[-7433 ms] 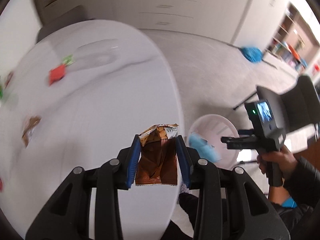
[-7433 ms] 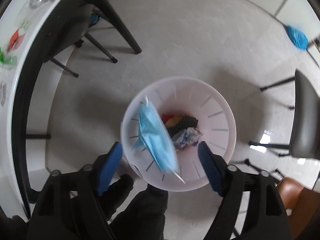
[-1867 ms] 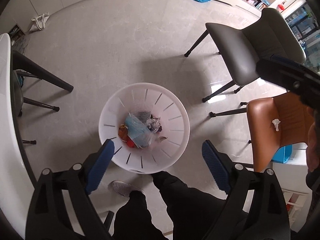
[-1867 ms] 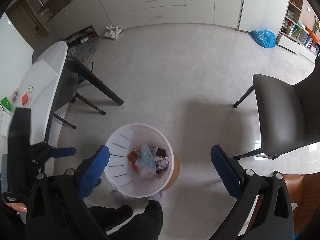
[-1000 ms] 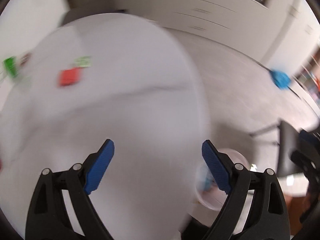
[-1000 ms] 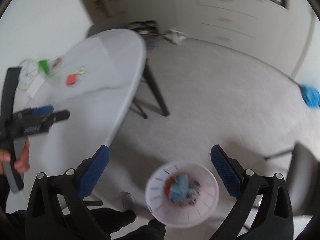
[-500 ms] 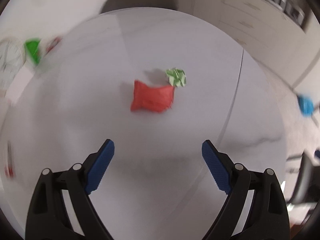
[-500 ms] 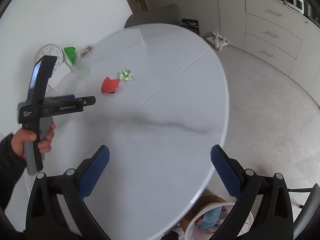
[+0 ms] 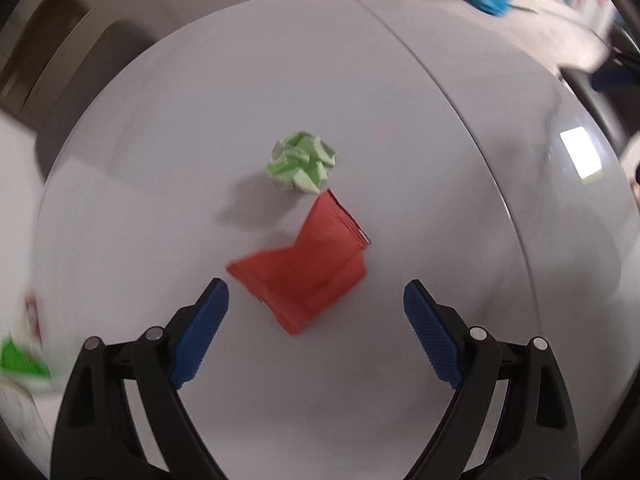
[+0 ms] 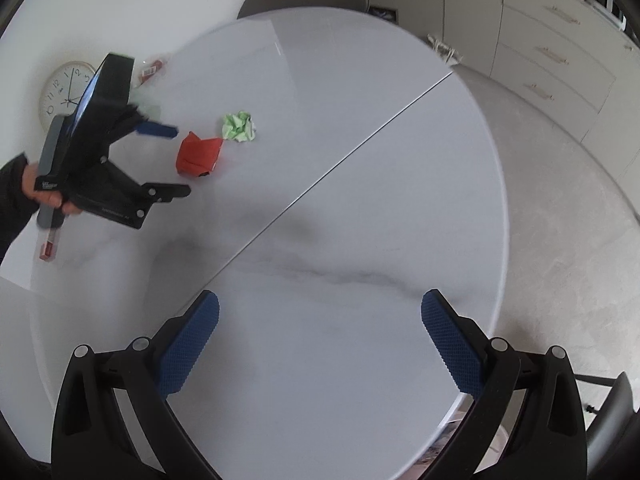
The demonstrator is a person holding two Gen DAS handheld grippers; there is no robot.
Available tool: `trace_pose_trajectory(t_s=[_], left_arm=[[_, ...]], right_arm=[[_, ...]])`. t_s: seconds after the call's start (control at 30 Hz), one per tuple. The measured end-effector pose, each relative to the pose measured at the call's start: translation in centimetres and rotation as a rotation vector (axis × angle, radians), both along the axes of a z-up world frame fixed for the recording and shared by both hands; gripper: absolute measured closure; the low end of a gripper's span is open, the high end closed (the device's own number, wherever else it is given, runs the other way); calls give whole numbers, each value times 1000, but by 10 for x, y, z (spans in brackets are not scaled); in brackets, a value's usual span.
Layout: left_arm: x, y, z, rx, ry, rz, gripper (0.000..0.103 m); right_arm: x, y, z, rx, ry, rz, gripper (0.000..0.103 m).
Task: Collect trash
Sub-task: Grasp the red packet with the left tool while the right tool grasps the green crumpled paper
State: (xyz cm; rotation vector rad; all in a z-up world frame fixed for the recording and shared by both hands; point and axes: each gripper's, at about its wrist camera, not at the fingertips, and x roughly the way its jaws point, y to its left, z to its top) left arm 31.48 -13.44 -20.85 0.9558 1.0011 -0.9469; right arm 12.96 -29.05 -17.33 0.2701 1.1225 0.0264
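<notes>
One red folded paper packet (image 9: 302, 270) lies on the round white table (image 9: 400, 128), just beside one crumpled green paper ball (image 9: 302, 166). The left gripper (image 9: 316, 296) hangs over the packet with jaws spread wide, holding nothing. The right gripper (image 10: 320, 308), equally wide and empty, hovers well apart above bare tabletop.

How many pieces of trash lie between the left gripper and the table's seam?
2. The red wrapper lies just ahead of the left gripper, between its open fingers. The crumpled green paper lies just beyond it. More trash near the wall is blurred or partly hidden.
</notes>
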Motion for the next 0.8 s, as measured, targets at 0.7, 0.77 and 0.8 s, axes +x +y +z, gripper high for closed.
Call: trace_pose_trajectory(t_s=[0.7,0.77,0.8], left_arm=[[13,33,-8,-184,164,133,69],[7,51,-4,-222,174,241,69],[3,61,-1,-243,176,305,69]], right_arm=[[101,19,5,52,-66,107,3],[130,36,3,19,-78,154,3],[142,43,1,7,-81,172,3]])
